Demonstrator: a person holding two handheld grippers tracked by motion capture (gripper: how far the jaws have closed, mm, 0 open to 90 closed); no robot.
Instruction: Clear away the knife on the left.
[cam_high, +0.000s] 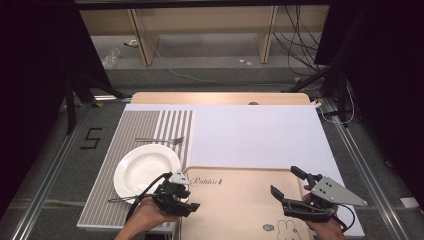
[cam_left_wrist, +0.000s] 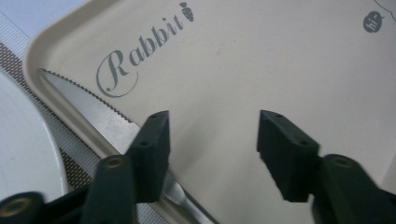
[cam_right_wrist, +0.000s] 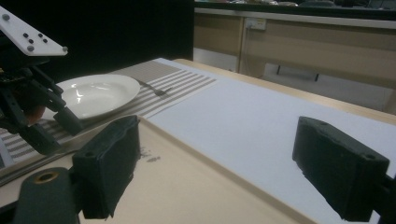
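My left gripper (cam_high: 194, 194) (cam_left_wrist: 212, 154) is open over the left rim of a beige tray (cam_high: 240, 210) printed "Rabbit". A knife (cam_left_wrist: 88, 100) with a serrated blade lies along that rim, passing under one jaw; nothing sits between the pads. It also appears at the left of the right gripper view, left gripper (cam_right_wrist: 58, 133) beside the plate. My right gripper (cam_high: 288, 182) (cam_right_wrist: 215, 172) hovers open over the tray's right side, jaws wide and empty. A white plate (cam_high: 145, 170) (cam_right_wrist: 93, 95) rests on the striped placemat (cam_high: 100, 200), with a fork (cam_high: 160, 140) just beyond it.
A large white sheet (cam_high: 255, 135) covers the table behind the tray. A thin utensil (cam_high: 122, 200) lies on the placemat in front of the plate. Black curtains, shelving and cables stand past the table's far edge.
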